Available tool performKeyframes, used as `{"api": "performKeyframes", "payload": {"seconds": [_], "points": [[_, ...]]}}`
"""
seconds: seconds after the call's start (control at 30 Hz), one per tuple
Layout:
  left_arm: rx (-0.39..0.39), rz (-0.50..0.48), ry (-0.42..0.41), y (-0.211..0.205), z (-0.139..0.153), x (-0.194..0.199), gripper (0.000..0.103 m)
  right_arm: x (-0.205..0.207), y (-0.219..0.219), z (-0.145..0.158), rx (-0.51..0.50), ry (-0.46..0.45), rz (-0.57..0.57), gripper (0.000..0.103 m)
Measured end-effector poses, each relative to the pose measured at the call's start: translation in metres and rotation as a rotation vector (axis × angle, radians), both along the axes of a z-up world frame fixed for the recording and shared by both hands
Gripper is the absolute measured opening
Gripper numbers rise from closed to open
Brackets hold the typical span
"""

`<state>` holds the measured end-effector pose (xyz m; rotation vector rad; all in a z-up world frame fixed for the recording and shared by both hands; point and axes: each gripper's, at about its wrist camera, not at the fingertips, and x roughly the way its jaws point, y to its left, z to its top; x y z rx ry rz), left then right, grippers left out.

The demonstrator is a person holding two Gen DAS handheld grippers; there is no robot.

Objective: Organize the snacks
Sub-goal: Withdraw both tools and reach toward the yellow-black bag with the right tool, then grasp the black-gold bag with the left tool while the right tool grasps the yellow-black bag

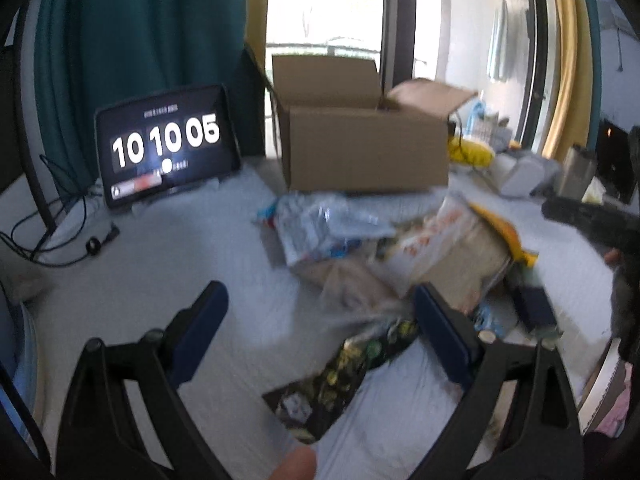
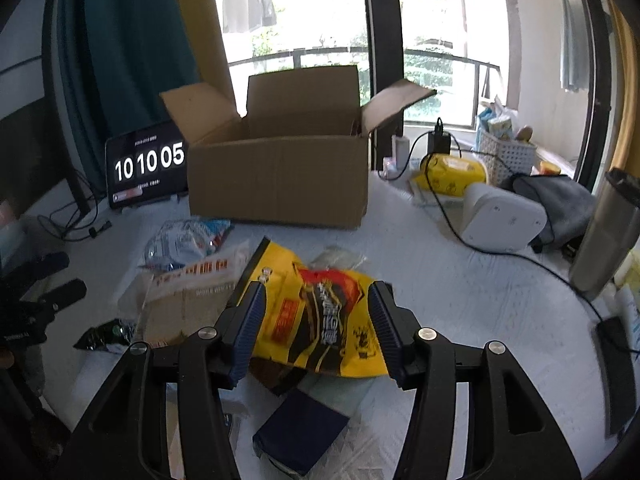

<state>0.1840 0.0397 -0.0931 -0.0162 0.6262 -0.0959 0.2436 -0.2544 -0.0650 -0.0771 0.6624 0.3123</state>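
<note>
An open cardboard box stands at the back of the white table; it also shows in the left wrist view. A pile of snack packets lies in front of it. My right gripper is shut on a yellow and black snack bag, pinching it from both sides above the pile. My left gripper is open and empty, low over the table, with a clear beige packet and a dark green-patterned packet between and below its fingers. A clear blue and white bag lies nearer the box.
A tablet showing 10 10 05 leans at the back left with cables beside it. At the right stand a white device, a steel flask, a white basket, a yellow pack and a grey cloth.
</note>
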Motion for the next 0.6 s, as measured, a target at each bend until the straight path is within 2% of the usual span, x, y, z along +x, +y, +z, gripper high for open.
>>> {"api": "performKeyframes", "payload": {"seconds": [0.1, 0.23, 0.4, 0.6], "points": [[-0.001, 0.005, 0.050, 0.000, -0.014, 0.001, 0.095, 0.001, -0.001, -0.009, -0.003, 0.018, 0.006, 0.062], [0.003, -0.025, 0.096, -0.005, -0.026, -0.001, 0.095, 0.003, -0.003, -0.019, -0.017, 0.039, 0.012, 0.063], [0.067, -0.085, 0.135, -0.016, -0.039, -0.002, 0.095, 0.005, -0.006, -0.031, -0.018, 0.070, 0.040, 0.064], [0.053, -0.104, 0.198, -0.015, -0.049, 0.009, 0.094, 0.008, -0.003, -0.045, -0.051, 0.094, 0.069, 0.070]]}}
